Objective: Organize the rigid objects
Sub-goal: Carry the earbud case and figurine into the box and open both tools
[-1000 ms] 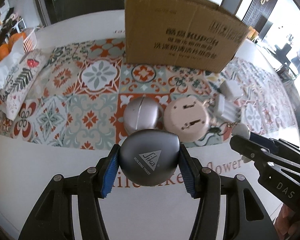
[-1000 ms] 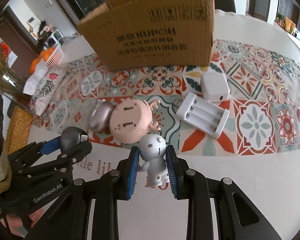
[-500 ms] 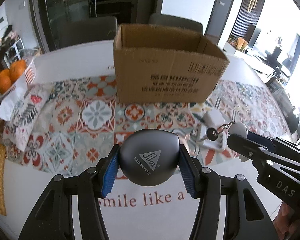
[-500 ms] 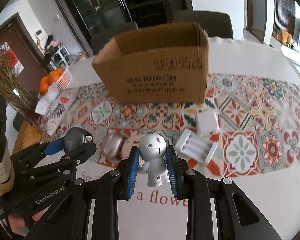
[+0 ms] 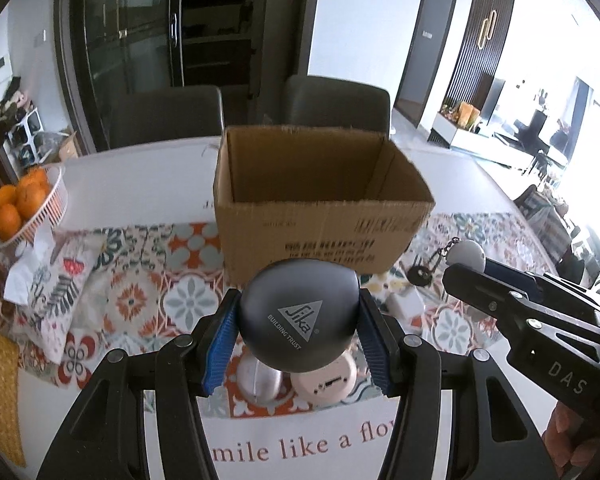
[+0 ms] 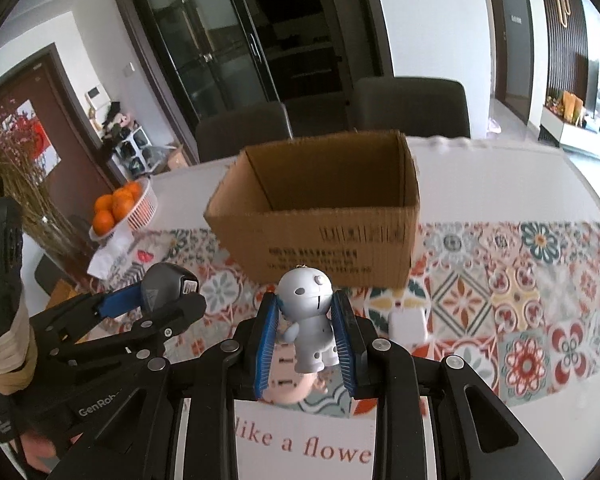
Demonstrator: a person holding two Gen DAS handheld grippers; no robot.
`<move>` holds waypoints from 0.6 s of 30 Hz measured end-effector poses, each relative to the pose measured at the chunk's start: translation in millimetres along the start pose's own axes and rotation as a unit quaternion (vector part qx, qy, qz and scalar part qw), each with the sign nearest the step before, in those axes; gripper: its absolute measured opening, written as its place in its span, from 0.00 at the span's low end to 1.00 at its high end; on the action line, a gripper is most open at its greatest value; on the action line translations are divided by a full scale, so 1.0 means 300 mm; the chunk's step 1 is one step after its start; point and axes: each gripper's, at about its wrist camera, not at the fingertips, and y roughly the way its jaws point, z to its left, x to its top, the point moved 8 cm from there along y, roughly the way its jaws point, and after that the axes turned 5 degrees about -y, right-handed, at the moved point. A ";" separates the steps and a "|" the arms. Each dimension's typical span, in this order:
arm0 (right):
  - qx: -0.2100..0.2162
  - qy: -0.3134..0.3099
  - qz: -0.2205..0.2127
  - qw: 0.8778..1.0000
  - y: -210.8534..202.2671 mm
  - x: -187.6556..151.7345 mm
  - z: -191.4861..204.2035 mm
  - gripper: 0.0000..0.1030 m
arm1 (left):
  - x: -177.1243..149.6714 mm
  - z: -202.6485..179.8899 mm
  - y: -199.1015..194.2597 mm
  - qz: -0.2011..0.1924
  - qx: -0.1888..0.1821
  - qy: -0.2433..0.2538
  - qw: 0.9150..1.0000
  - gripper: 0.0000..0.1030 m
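The left tongs (image 5: 298, 338) clamp a dark round case (image 5: 298, 316) printed "Sika"; the right tongs (image 6: 305, 344) pinch a grey robot figurine (image 6: 310, 320), both raised above the table (image 5: 140, 160), near the open cardboard box (image 5: 320, 216) on a patterned tile runner (image 6: 520, 288). Only the left view shows the figurine's keychain (image 5: 424, 268) and a silver case (image 5: 260, 380) beside a pink disc (image 5: 328, 380). Orange bowl (image 6: 120, 208), dark chairs (image 6: 412, 104) and glass cabinets (image 6: 228, 40) stand behind
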 end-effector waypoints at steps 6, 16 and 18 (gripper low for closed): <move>0.001 -0.004 -0.021 1.000 -0.016 0.073 0.000 0.28 | 0.075 -0.012 -0.006 -0.016 -0.001 0.007 1.000 0.54; -0.003 -0.009 -0.051 0.999 -0.019 0.194 -0.018 0.28 | 0.209 -0.033 -0.006 -0.036 -0.005 0.018 0.999 0.54; -0.005 -0.011 -0.055 0.998 -0.019 0.220 -0.024 0.28 | 0.228 -0.037 -0.005 -0.038 -0.006 0.021 0.999 0.54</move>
